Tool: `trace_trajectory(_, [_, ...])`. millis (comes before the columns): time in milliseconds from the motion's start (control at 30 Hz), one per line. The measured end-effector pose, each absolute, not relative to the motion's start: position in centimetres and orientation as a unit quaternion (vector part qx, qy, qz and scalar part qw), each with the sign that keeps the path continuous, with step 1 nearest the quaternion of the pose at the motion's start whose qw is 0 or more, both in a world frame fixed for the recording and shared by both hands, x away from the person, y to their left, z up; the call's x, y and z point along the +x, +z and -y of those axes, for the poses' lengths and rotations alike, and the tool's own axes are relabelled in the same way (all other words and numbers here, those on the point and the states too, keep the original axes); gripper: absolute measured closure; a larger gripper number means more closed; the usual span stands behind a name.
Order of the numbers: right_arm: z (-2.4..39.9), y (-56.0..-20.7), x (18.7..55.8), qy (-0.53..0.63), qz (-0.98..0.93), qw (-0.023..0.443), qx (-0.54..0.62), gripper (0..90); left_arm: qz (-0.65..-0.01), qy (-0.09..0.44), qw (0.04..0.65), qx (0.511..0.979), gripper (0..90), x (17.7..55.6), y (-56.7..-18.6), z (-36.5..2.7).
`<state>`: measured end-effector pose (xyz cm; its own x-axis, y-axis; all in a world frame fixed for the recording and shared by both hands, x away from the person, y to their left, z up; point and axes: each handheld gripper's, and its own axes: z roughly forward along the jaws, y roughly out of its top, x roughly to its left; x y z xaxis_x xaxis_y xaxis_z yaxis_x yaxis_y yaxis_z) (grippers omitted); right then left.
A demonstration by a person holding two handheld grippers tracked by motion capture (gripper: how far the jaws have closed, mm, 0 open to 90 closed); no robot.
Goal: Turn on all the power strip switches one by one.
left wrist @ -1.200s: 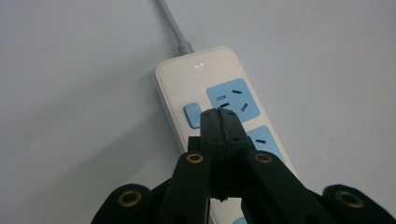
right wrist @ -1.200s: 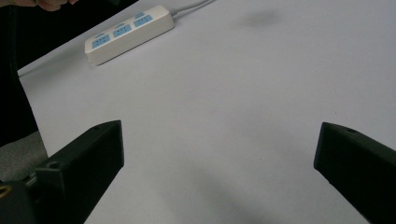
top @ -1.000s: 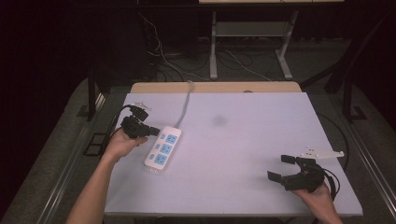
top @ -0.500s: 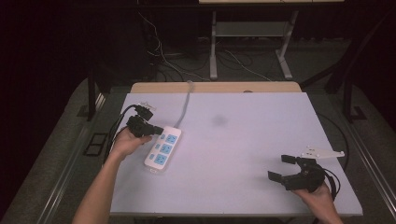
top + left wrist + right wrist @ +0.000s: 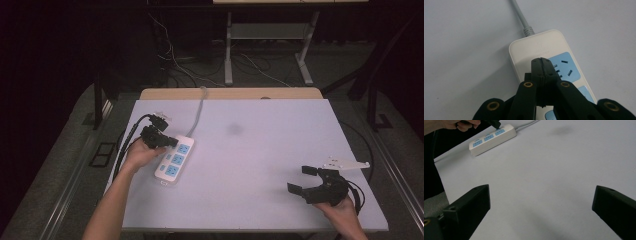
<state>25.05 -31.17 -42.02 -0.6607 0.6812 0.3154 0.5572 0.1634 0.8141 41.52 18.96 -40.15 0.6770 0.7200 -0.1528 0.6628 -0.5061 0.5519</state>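
- left claw (image 5: 541,62) clenched tight, tips right over the power strip (image 5: 534,47), at its cable-end socket
- right claw (image 5: 307,181) spread wide, hovering over bare surface (image 5: 260,150)

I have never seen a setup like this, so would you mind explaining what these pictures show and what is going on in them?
A person sits at a white table and holds a hand-held two-jaw gripper in each hand; there is no robot arm. The high view looks down from above the person's side. The two other views come from cameras riding on each gripper, looking along its black jaws. On the table lies a white power strip with blue sockets and a grey cable running off the far edge. The left gripper has its jaws shut together with nothing between them, its tip over the strip's end socket. The right gripper rests near the table's right corner, jaws open and empty.
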Motion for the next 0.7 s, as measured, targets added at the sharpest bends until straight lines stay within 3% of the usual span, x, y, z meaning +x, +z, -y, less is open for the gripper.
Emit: trace_trajectory(700, [31.14, -42.02, 25.02, 0.501, -0.762, 0.062, 0.405, 1.5, -0.412, 0.036, 0.306, 0.858, 89.7, 41.64, -40.56, -19.56])
